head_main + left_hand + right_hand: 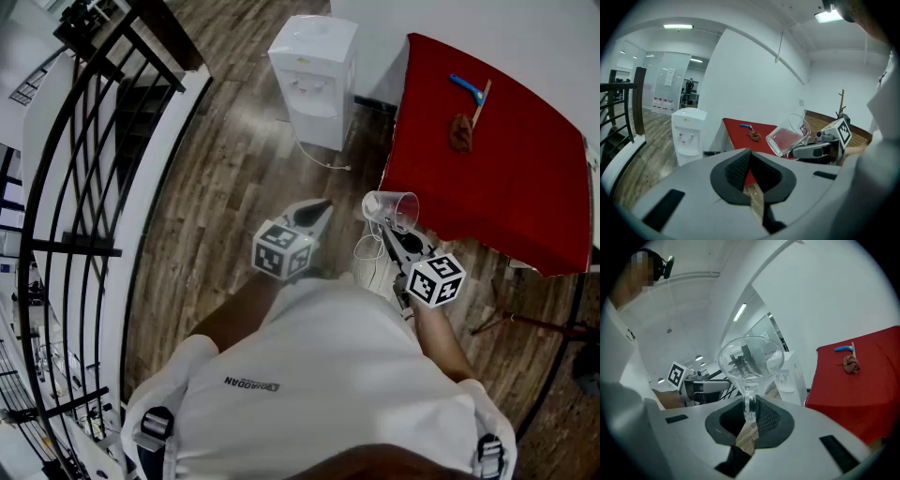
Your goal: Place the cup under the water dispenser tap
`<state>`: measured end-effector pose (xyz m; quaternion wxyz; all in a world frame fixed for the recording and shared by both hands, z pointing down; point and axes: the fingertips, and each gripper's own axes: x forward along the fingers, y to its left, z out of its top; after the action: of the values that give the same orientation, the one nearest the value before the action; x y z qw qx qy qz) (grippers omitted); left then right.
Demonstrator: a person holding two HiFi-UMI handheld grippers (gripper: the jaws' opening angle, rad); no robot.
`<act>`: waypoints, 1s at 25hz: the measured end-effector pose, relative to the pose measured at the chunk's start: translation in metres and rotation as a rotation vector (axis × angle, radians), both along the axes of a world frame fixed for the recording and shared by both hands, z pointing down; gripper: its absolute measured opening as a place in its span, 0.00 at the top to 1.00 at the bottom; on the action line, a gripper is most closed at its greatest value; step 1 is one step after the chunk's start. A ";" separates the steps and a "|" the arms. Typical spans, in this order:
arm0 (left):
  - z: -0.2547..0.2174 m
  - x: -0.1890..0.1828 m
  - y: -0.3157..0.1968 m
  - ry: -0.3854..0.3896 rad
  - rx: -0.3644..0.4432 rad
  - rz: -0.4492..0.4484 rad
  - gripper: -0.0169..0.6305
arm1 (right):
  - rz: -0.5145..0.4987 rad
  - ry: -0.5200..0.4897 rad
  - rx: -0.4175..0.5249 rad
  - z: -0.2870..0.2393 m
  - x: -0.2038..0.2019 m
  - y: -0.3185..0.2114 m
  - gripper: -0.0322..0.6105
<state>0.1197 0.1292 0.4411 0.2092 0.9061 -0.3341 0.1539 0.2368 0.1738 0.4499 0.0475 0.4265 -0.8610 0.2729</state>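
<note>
A clear plastic cup point(392, 208) is tipped on its side in mid-air, its wall pinched between the jaws of my right gripper point(389, 232). In the right gripper view the cup point(750, 359) rises from the shut pads and its mouth faces the camera. The white water dispenser point(314, 80) stands on the wood floor ahead, well beyond both grippers, against the wall. My left gripper point(319, 208) hovers left of the cup with its jaws together and nothing in them. The left gripper view shows the cup point(790, 136) at its right and the dispenser point(688, 136) at its left.
A table with a red cloth point(497, 178) stands right of the dispenser; a blue tool point(466, 87) and a brown rag point(460, 133) lie on it. A black stair railing point(84, 187) runs along the left. A white cable point(323, 161) trails from the dispenser.
</note>
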 end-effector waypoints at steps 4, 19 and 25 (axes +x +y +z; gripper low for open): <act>0.004 -0.008 0.006 0.007 -0.020 -0.024 0.98 | -0.010 0.010 -0.009 0.001 -0.004 0.006 0.88; 0.007 -0.025 0.019 0.012 -0.022 -0.067 0.98 | -0.085 -0.102 -0.001 -0.009 -0.030 0.015 0.88; 0.010 -0.035 0.022 0.009 -0.033 -0.098 0.98 | -0.119 -0.093 -0.036 0.000 -0.041 0.014 0.88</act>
<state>0.0852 0.1516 0.4514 0.2330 0.8856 -0.3747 0.1450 0.1961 0.1882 0.4497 0.0312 0.3607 -0.8811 0.3044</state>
